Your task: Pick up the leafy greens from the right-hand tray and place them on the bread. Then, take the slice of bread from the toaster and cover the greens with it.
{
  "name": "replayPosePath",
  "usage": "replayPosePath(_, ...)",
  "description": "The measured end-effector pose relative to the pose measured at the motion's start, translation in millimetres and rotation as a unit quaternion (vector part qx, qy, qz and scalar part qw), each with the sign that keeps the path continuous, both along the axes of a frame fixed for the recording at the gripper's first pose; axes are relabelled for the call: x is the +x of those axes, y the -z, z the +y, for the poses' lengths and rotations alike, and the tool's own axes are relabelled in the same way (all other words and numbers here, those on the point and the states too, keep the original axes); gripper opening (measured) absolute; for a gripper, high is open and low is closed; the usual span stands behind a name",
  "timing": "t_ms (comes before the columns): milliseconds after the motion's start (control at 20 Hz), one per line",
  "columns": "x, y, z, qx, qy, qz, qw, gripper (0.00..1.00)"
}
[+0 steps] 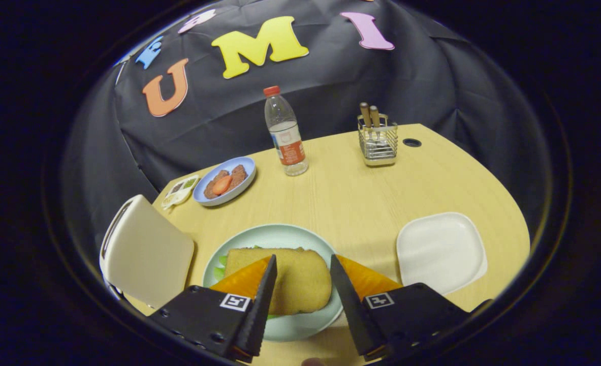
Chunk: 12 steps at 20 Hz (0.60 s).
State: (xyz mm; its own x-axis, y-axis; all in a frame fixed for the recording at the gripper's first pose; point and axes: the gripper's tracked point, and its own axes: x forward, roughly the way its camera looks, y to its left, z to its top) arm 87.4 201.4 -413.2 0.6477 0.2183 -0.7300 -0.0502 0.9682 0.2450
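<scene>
Cream-coloured toaster [145, 251] stands at the table's left edge, its slots not visible. Behind it lie a small sauce packet [179, 192] and a blue plate [225, 181] holding brown pieces and 1 red slice. Centre: the slice of bread [295, 277], tan and rounded, rests on the pale green plate [280, 236]; leafy greens [222, 267] protrude only at its left rim, the rest covered. The gripper [303, 290] is released, its 2 fingers spread apart above the bread, pressing on nothing. Beyond stand a water bottle [285, 133] and a wire caddy [377, 140] with 2 wooden handles. Right: the white tray [440, 251], near the table [351, 198] edge; bare wood separates all items.
</scene>
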Motion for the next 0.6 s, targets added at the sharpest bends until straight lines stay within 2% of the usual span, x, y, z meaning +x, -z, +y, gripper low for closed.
replayPosePath(50,2.0,-1.8,-4.8,-0.001,-0.001,-0.001,1.000,0.67)
replayPosePath(250,7.9,-39.2,-32.6,-0.002,-0.008,-0.035,0.999,0.79)
replayPosePath(350,11.3,-63.1,-55.3,-0.012,-0.011,-0.057,0.998,0.91)
replayPosePath(450,14.6,-94.9,-86.7,-0.030,-0.008,-0.089,0.996,0.96)
replayPosePath(600,15.1,-152.9,-137.7,-0.062,0.002,-0.146,0.987,0.97)
